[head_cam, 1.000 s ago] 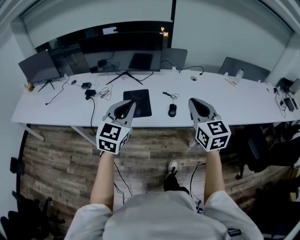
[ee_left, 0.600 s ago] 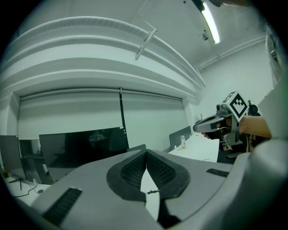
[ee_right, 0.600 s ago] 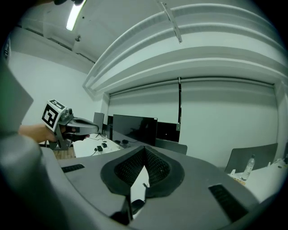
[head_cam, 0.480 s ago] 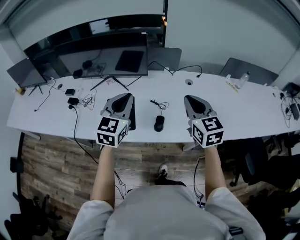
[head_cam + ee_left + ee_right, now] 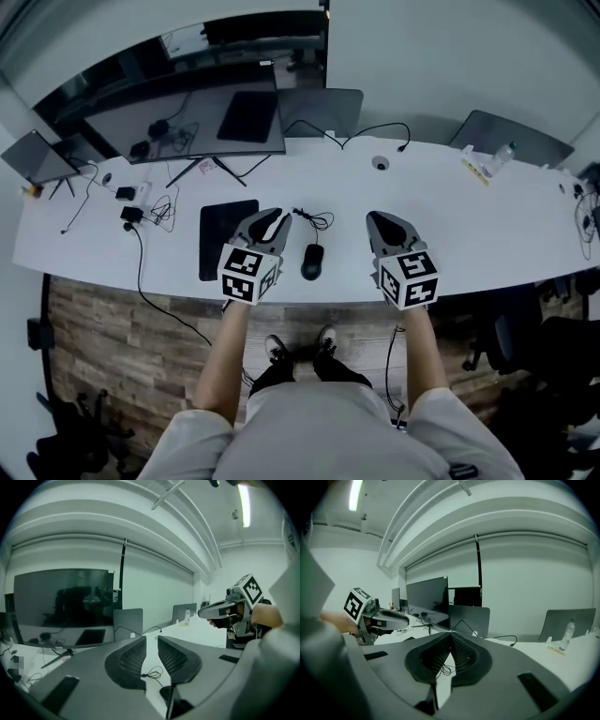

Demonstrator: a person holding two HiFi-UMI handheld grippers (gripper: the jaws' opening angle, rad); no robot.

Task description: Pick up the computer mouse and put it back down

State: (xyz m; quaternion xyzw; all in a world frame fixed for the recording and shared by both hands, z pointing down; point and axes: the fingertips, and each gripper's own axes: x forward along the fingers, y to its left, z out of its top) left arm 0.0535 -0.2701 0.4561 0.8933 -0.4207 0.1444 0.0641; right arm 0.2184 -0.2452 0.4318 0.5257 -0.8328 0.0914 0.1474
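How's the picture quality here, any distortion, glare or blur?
Head view: fisheye bows the white desk into an arc; the mouse looks sharp. Left gripper view: black circular vignette, ceiling light blown out. Right gripper view: same vignette, light strip glaring.

In the left gripper view, the computer mouse point(image 5: 166, 693) is mostly hidden behind the right-hand jaw of the left gripper point(image 5: 151, 638). Its jaws have just been opening with nothing between them, and we see only a dark sliver of the mouse low down.

In the head view, that gripper covers the right edge of the black mouse pad point(image 5: 220, 239). The surface point(image 5: 487, 225) is cut off by the picture's right edge. The small things point(image 5: 127, 194) among the wires at its far left are too small for us to name.

In the right gripper view, the right gripper point(image 5: 450, 633) blocks the near surface. Only a bit of cable point(image 5: 443, 669) shows under its tips.
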